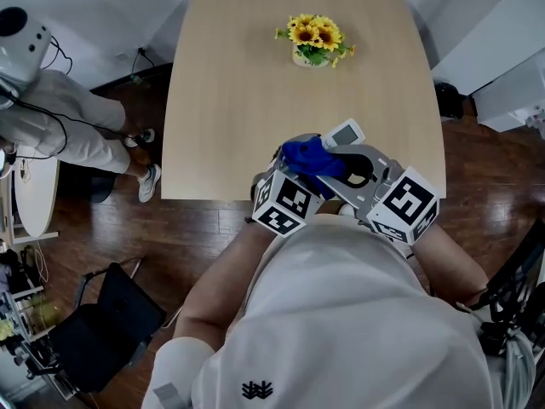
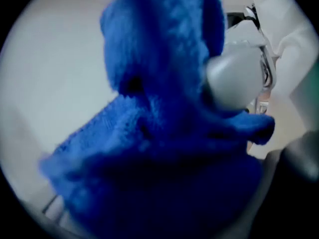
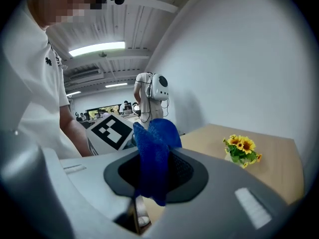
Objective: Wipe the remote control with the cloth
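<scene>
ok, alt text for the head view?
From above: a person in a white shirt holds the left gripper and right gripper together at the near edge of a wooden table, a blue cloth bunched between them, a white remote poking out beyond. Sunflowers stand at the far side.

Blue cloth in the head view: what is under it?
The remote control pokes its pale end out from beneath the blue cloth; whatever else lies under the cloth is covered.

The worktop (image 1: 221, 100) lies bare on its left side and through the middle, free for passage. Sunflowers (image 1: 314, 39) block the far middle. The left claw (image 1: 305, 164) and right claw (image 1: 342, 148) crowd the near edge. A person (image 1: 77, 126) stands off its left edge; a black chair (image 1: 115, 318) sits near left.
</scene>
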A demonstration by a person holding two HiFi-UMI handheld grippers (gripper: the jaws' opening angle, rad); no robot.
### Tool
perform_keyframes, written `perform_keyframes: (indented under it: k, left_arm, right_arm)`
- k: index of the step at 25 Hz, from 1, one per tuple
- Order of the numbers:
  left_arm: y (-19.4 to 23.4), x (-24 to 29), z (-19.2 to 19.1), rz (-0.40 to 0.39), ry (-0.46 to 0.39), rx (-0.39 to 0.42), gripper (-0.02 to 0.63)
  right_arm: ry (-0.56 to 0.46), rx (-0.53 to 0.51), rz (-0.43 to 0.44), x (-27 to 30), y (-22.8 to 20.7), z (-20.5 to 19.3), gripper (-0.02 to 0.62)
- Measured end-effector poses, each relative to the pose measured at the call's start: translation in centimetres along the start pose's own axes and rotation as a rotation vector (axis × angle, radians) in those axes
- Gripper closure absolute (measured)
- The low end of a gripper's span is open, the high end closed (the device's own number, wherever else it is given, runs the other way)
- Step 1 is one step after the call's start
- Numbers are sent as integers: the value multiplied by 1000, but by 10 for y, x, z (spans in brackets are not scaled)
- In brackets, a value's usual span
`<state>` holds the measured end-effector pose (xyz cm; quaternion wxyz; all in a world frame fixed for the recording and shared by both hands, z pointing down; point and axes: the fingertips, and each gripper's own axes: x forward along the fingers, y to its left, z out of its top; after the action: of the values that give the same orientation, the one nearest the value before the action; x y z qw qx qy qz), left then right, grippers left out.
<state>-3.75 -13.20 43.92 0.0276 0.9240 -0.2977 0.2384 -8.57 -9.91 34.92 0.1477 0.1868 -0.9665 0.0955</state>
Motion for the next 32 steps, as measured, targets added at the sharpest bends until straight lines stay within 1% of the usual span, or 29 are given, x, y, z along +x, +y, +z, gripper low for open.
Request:
perform_keyframes:
  k: [8, 16, 18, 20, 22, 24, 28, 32]
  left_arm:
    - [-3, -7, -4, 0, -3, -1, 331]
    - [1, -8, -9, 1, -1, -10, 331]
    - [1, -7, -9, -2, 0, -10, 331]
    - [0, -5, -9, -6, -1, -11, 331]
    - [0, -3, -9, -8, -2, -12, 331]
    - [0, -1, -9, -10, -3, -12, 331]
    - [-2, 3, -9, -18, -4, -11, 331]
    - [-4, 3, -5, -20, -12, -10, 331]
  right_arm:
    - [34, 38, -133, -18, -46, -20, 508]
    - [46, 62, -328, -62, -111, -29, 508]
    - [49, 68, -361, -70, -122, -31, 508]
    - [45, 69, -372, -75, -125, -30, 508]
    - [32, 65, -361, -73, -120, -24, 508]
    - [13, 55, -321, -66, -105, -14, 508]
    - [-27, 32, -183, -41, -57, 5, 508]
    - [-23, 25, -37, -10, -9, 7, 508]
